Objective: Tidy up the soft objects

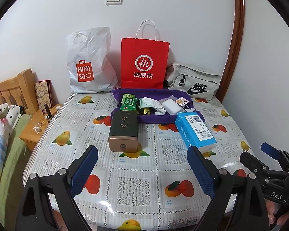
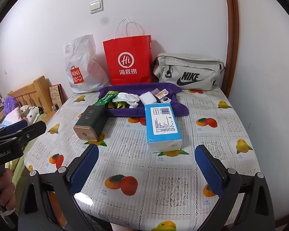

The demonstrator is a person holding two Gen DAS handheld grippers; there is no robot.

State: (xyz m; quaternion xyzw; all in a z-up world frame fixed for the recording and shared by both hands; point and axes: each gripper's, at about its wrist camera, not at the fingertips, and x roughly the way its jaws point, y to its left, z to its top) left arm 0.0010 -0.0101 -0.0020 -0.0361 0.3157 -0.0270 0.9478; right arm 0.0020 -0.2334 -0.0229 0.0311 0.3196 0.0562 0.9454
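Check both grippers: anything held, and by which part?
Nothing held. The left gripper and right gripper are open above the table, fingers empty.

Socks [image 1: 160,104] probably on towel [image 1: 183,115], bags [image 1: 144,65] behind

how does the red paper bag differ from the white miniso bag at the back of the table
The red paper bag stands stiff and upright with sharp edges and white cord handles; the white plastic bag is crumpled, slumps, and has a cut-out handle hole. The red one bears a white round logo; the white one bears an orange-red logo. Both stand at the table's far edge by the wall.
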